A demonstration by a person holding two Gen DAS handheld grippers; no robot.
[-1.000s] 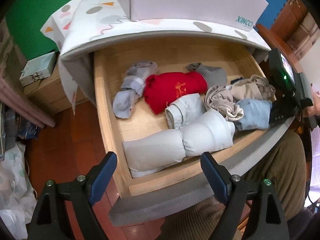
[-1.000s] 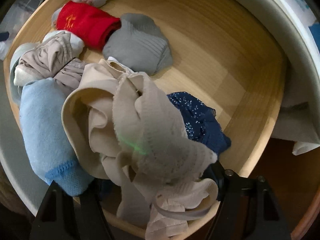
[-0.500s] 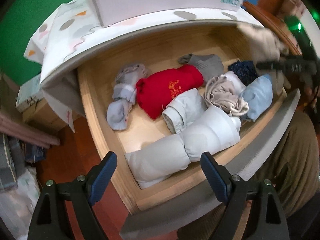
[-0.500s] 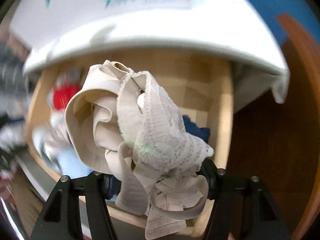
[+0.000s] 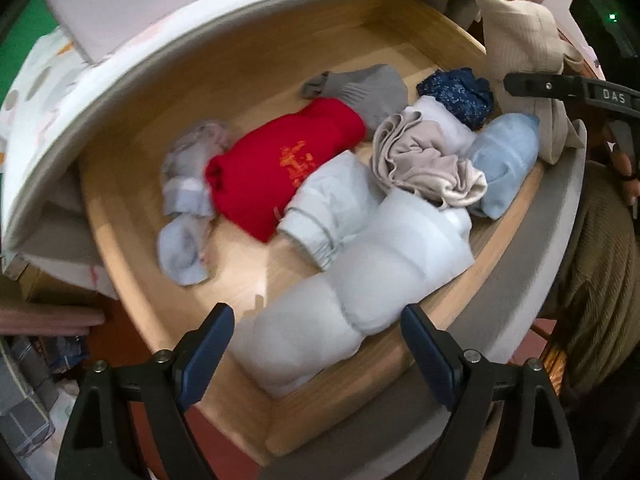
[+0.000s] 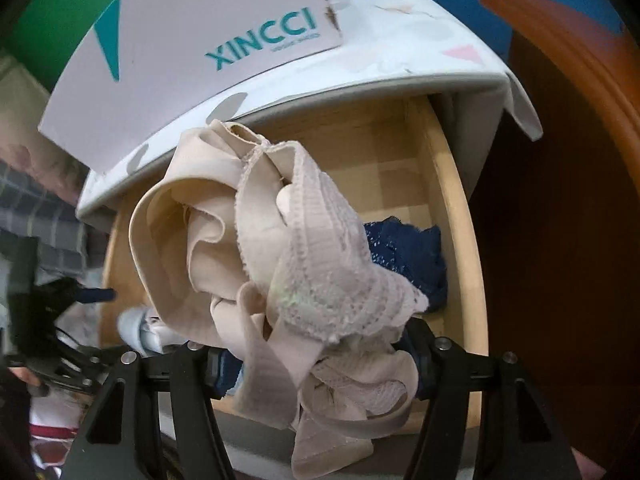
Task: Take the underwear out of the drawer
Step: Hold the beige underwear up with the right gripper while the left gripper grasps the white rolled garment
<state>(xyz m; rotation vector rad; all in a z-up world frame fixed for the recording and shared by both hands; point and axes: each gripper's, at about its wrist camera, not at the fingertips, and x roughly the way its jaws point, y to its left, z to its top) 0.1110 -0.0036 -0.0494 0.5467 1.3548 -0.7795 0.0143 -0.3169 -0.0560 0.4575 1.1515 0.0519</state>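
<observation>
The beige underwear (image 6: 280, 264) is clamped bunched between the right gripper (image 6: 316, 364) pads, held clear above the drawer (image 6: 452, 216) for removal, while the left gripper (image 5: 316, 344) is kept apart and empty over the white roll (image 5: 360, 292) just ahead.

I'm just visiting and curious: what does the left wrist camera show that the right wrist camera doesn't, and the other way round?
Only the left wrist view shows the red garment, the grey sock, the long white roll at the drawer's front, and the left gripper, jaws open and empty.

Only the right wrist view shows the XINCCI lettering on the white box and the lace trim of the beige bra.

Both show the wooden drawer, the navy underwear, and the right gripper shut on that bra.
</observation>
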